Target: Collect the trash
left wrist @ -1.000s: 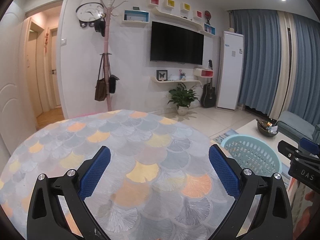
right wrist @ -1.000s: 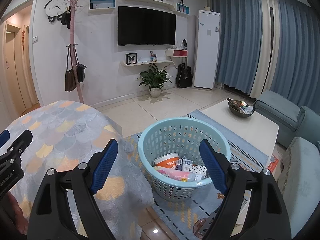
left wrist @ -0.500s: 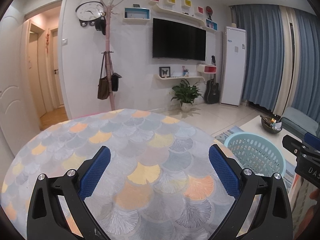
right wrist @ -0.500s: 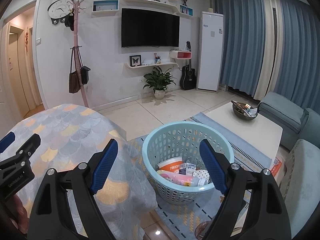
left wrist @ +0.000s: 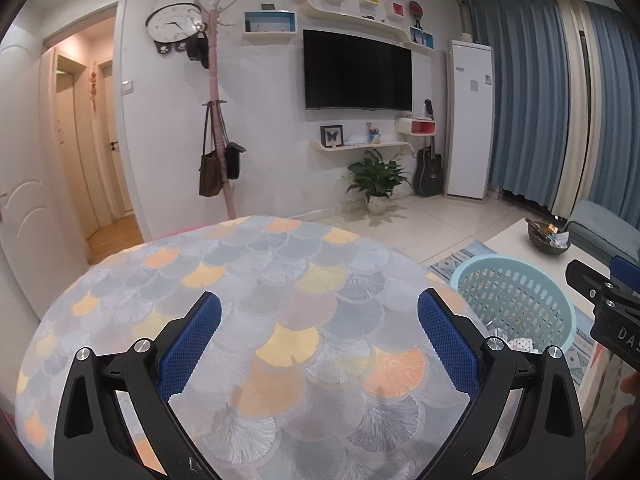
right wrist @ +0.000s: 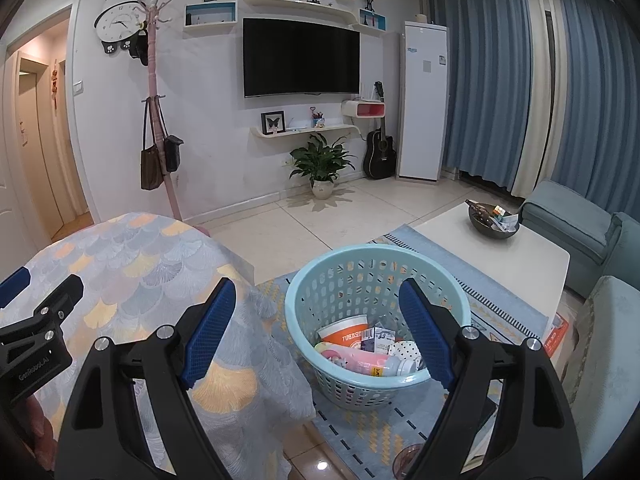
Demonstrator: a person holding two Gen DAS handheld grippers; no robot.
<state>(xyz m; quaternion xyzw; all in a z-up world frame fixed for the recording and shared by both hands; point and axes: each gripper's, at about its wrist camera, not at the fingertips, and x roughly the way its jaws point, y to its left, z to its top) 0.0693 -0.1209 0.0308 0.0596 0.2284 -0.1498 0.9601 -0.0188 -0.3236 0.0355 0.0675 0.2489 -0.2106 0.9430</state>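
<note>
A light blue plastic basket (right wrist: 376,276) stands on the rug beside the round table (right wrist: 132,264); it also shows in the left wrist view (left wrist: 516,292). Inside lie an orange paper cup (right wrist: 344,330), a pink bottle (right wrist: 364,362) and small cartons. My left gripper (left wrist: 318,334) is open and empty above the table's fan-patterned cloth (left wrist: 256,304). My right gripper (right wrist: 316,324) is open and empty, held above the basket's near left rim and the table edge.
A white coffee table (right wrist: 496,256) with a dark bowl (right wrist: 494,224) stands right of the basket. Blue sofa seats (right wrist: 576,224) sit at far right. A potted plant (right wrist: 322,166), guitar and coat stand (right wrist: 158,120) line the far wall.
Both grippers have risen and tilted up a little, so the room sits lower in the views. Both stay open and empty.
</note>
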